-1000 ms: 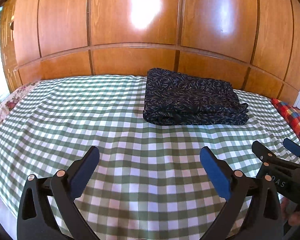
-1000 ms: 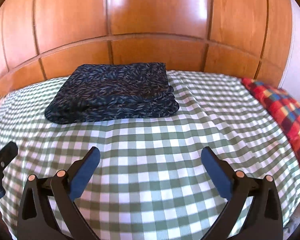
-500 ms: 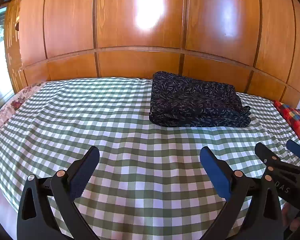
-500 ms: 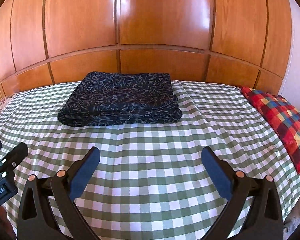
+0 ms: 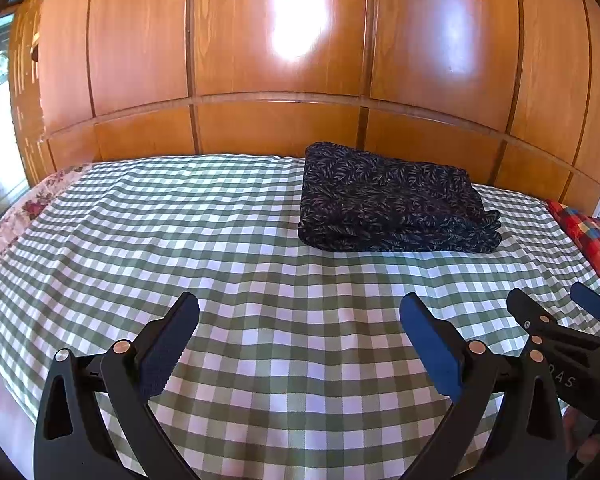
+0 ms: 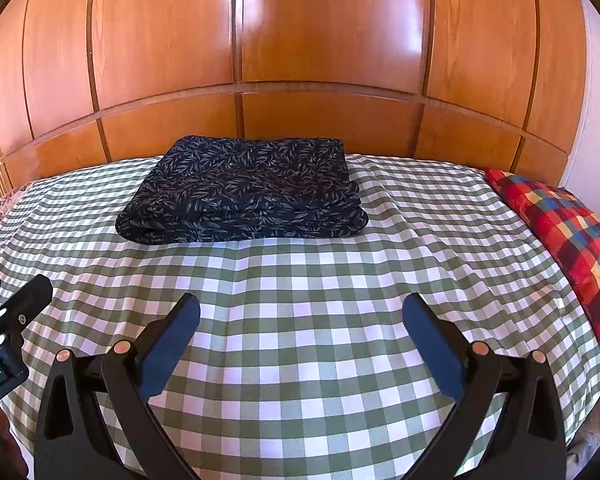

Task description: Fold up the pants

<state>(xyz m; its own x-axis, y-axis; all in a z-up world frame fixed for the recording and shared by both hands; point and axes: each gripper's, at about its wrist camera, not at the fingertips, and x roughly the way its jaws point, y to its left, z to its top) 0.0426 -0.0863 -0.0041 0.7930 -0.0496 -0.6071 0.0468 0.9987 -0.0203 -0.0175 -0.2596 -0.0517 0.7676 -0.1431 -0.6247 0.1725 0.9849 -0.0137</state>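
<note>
Several layers of dark leaf-print fabric make up the pants point(image 6: 242, 192), which lie as a squared-off bundle at the far side of the bed point(image 6: 300, 300), close to the wooden wardrobe doors point(image 6: 320, 40) behind it. By the look of it the folding is done, or very nearly. The cloth reads as soft, light and limp: stacked edges show along the near side and bunch a little at the right end, so a pinch on the top layer alone would likely peel the stack open. If the bundle needs shifting or one more fold, the better hold would be through all layers at the two near corners, one per side, lifted together to keep the shape.

Both tongs are held low over the near part of the green checked cover, well apart from the pants and pointing toward them. The left tongs point(image 5: 300, 340) have their pads spread wide with nothing between them; the right tongs point(image 6: 300, 340) are likewise spread and empty. They sit side by side, each visible at the edge of the other's view. A red plaid cushion point(image 6: 564, 236) lies at the right edge of the bed.
</note>
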